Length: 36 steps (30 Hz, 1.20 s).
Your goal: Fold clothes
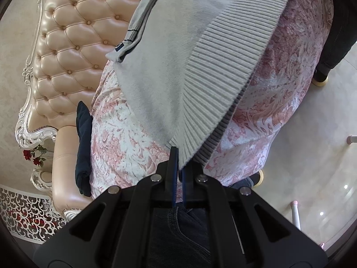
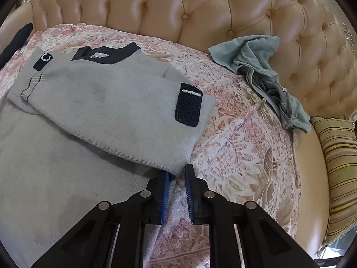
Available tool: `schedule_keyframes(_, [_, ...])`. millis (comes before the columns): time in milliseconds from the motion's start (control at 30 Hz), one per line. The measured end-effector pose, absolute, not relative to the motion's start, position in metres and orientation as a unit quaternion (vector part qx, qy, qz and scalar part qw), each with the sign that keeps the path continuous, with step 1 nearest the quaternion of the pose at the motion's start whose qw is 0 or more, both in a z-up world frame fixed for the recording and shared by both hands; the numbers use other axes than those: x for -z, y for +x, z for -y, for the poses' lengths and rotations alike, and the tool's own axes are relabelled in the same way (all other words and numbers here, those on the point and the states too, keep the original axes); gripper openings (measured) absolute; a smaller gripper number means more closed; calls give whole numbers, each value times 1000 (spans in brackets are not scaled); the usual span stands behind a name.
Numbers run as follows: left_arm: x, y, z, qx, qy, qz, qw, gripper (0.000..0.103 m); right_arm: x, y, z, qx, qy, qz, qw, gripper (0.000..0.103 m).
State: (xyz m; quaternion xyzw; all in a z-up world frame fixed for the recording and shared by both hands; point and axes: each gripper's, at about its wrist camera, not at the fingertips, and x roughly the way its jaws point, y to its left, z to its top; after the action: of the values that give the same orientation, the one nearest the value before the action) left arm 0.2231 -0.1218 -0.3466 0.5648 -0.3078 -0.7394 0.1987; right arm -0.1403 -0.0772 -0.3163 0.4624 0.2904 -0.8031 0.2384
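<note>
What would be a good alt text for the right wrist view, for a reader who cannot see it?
The right hand-held gripper is open at the edge of a grey sweater with a dark collar, lying partly folded on a pink floral cover over a tufted beige sofa. A crumpled blue-grey garment lies behind, and a striped cushion sits at right.

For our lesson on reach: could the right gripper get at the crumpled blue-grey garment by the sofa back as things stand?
Probably yes. The right gripper is open and holds nothing, and only bare pink floral cover lies between it and the blue-grey garment. The grey sweater lies off to the side.
</note>
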Motion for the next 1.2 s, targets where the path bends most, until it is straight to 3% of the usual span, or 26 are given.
schedule_keyframes(67, [347,223,121,739,566,309,198,4,317,-142,75,802,466,-283,242,13])
schedule_keyframes(233, [305,240,146,783,543,226,204,5,318,-140,75,802,461,-287,250,16])
schedule_keyframes(267, [297,243,152,791,537,209,205,10,318,-138,73,802,458,-285,255,17])
schedule_keyframes(367, [272,253,167,813,521,159,208,49,306,-133,58,803,462,-262,271,26])
schedule_keyframes(433, [255,260,177,826,508,125,210,49,290,-126,38,817,452,-226,278,36])
schedule_keyframes(467, [246,263,182,832,502,107,210,49,281,-123,25,825,448,-200,281,44])
schedule_keyframes(567, [221,248,247,875,446,-64,175,49,262,-126,-6,838,448,-88,299,63])
schedule_keyframes(733, [216,173,368,881,349,-306,86,49,266,-172,-8,767,488,175,378,77])
schedule_keyframes(833, [233,112,420,862,318,-390,57,49,282,-204,12,732,516,234,377,79])
schedule_keyframes(1100, [278,10,495,851,397,-329,97,49,311,-277,56,703,528,262,399,79])
schedule_keyframes(1200, [296,-8,498,839,423,-338,57,49,324,-288,67,689,540,259,408,79])
